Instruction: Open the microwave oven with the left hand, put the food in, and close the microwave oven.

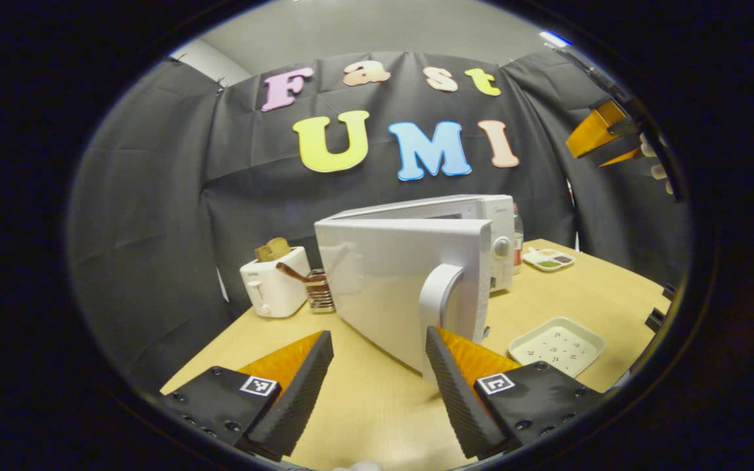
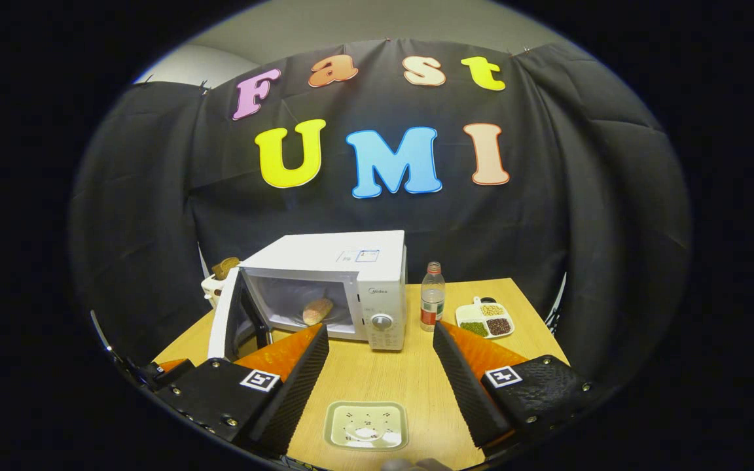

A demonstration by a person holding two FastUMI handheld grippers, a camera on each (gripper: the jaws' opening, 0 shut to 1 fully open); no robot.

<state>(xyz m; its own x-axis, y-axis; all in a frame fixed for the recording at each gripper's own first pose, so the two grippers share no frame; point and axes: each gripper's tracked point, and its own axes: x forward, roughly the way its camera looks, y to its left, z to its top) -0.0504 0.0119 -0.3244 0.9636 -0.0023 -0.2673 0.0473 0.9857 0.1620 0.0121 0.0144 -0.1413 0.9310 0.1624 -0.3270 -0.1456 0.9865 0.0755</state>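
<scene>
I am holding my left tool (image 1: 377,366) low over the wooden surface (image 1: 377,405), pointing forward at the microwave oven (image 1: 416,275). Its two fingers are standing spread apart, and nothing is lying between them. The right finger (image 1: 455,386) is sitting just in front of the white handle (image 1: 439,294) on the microwave door (image 1: 390,281); whether it is touching the handle, I cannot tell.

I am holding my right tool (image 2: 380,366) farther back and a little higher, facing the front of the microwave oven (image 2: 338,281). Its fingers are also spread wide and are gripping nothing. In the left gripper view this tool (image 1: 596,134), with some fingers of the hand around it, is appearing high at the right edge.

In the right gripper view the door (image 2: 226,320) is standing open, swung out to the left on its hinge, so the opening is facing toward me. The food (image 2: 317,311), a brownish oval piece, is lying inside the chamber, with its long axis tilted, the right end higher.

A pale square tray (image 2: 365,425) is lying on the surface between my right tool's fingers, close to me. To the right of the microwave a bottle (image 2: 432,296) is standing upright, and beside it a small divided dish (image 2: 485,319) with green and dark grains. At the left of the microwave a white toaster (image 1: 273,282) is standing with bread in it.
</scene>
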